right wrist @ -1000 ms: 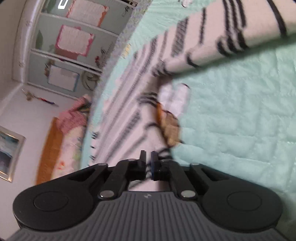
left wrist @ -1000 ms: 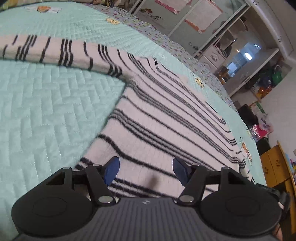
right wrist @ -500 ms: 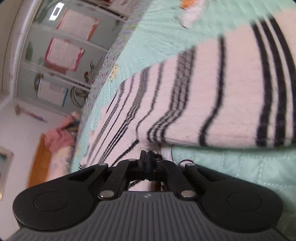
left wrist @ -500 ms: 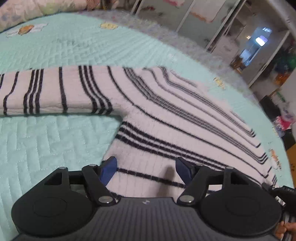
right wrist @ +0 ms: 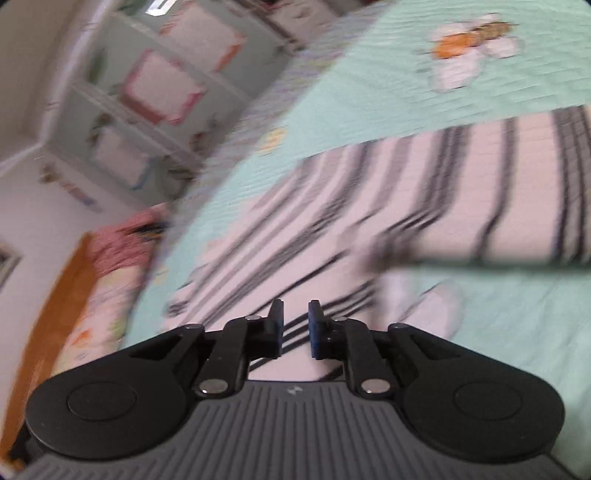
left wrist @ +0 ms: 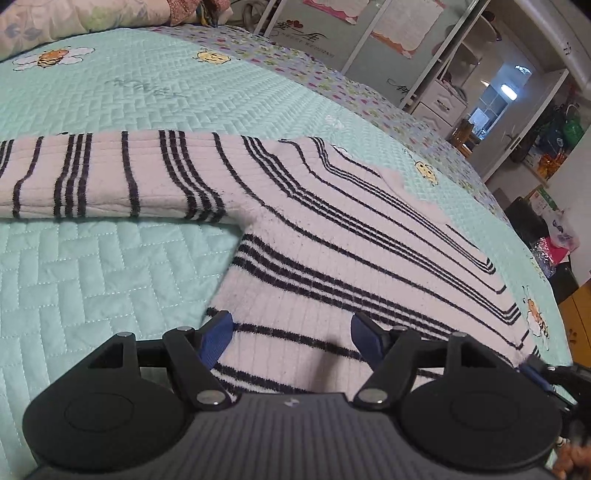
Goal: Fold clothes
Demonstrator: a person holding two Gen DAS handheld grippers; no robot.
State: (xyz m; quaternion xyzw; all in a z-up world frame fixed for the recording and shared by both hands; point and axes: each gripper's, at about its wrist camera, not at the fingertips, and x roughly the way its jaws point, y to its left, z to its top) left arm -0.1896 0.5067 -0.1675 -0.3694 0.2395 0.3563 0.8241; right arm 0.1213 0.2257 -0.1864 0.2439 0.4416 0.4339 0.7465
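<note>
A white sweater with black stripes [left wrist: 351, 251] lies flat on the mint quilted bedspread [left wrist: 92, 277]. One sleeve [left wrist: 110, 177] stretches out to the left. My left gripper [left wrist: 291, 332] hovers open over the sweater's near hem, its blue pads wide apart with nothing between them. In the blurred right wrist view the same sweater [right wrist: 369, 221] spreads ahead with a sleeve [right wrist: 517, 206] running off to the right. My right gripper [right wrist: 295, 319] sits low over the hem, its jaws a narrow gap apart, and no cloth is pinched between them.
Pillows [left wrist: 74, 14] lie at the head of the bed. White wardrobe doors and shelves [left wrist: 424, 55] stand beyond the far side. A wooden bed frame [right wrist: 55, 295] shows at the left, and a wooden cabinet [left wrist: 576, 314] and bags stand off the bed's right edge.
The right gripper, shut half a second ago at the sweater's edge, now has its jaws apart. Its view has swung across the sweater. The left gripper stays open over the hem.
</note>
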